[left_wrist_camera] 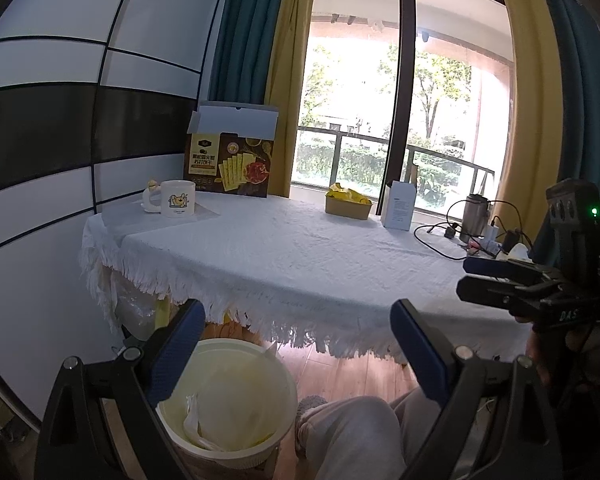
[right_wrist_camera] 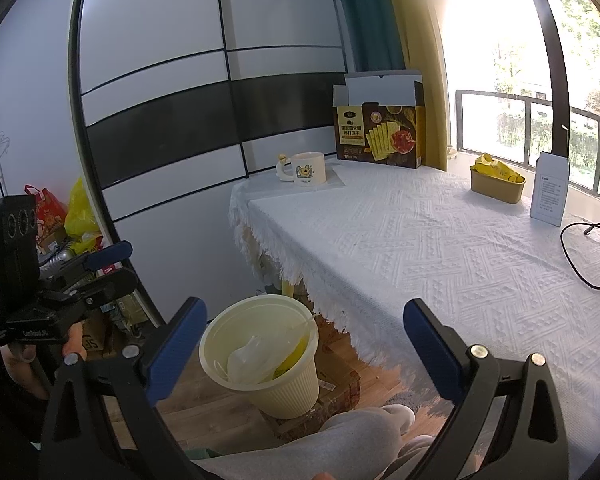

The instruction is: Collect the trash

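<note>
**Trash run looks mostly done**

The cream trash bin (right_wrist_camera: 260, 356) on the floor by the table's (right_wrist_camera: 440, 248) corner already holds crumpled white and yellow scraps. Left gripper (left_wrist_camera: 298, 348) and right gripper (right_wrist_camera: 304, 344) both hang spread wide, carrying nothing. Probably left: the yellow wrappers (right_wrist_camera: 496, 170) in the tan tray (right_wrist_camera: 496, 192) at the far edge.

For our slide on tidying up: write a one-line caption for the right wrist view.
Open right gripper above a bin beside the cloth-covered table.
</note>
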A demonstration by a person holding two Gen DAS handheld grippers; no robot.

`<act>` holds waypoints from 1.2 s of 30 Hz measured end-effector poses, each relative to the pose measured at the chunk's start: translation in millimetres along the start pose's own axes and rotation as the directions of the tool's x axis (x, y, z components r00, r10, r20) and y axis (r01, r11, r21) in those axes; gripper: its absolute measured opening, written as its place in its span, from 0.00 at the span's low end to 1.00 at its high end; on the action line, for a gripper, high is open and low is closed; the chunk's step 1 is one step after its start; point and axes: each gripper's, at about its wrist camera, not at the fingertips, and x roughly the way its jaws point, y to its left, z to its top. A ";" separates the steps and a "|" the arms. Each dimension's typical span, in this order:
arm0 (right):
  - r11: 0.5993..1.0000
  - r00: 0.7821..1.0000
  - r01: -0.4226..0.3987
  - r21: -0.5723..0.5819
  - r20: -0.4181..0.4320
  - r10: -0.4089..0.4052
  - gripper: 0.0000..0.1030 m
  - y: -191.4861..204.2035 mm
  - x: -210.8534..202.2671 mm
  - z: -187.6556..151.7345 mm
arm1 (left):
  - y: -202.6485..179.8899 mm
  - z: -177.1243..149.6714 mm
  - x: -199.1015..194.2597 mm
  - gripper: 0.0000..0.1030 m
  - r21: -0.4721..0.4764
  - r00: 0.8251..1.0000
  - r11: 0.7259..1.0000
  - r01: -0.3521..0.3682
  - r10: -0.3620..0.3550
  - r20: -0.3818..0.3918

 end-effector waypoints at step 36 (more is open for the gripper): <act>1.000 1.000 -0.007 -0.008 0.004 0.007 0.95 6.1 0.2 5.1 | -0.9 4.0 -2.8 0.91 -0.012 1.000 1.000 -0.009 0.009 -0.002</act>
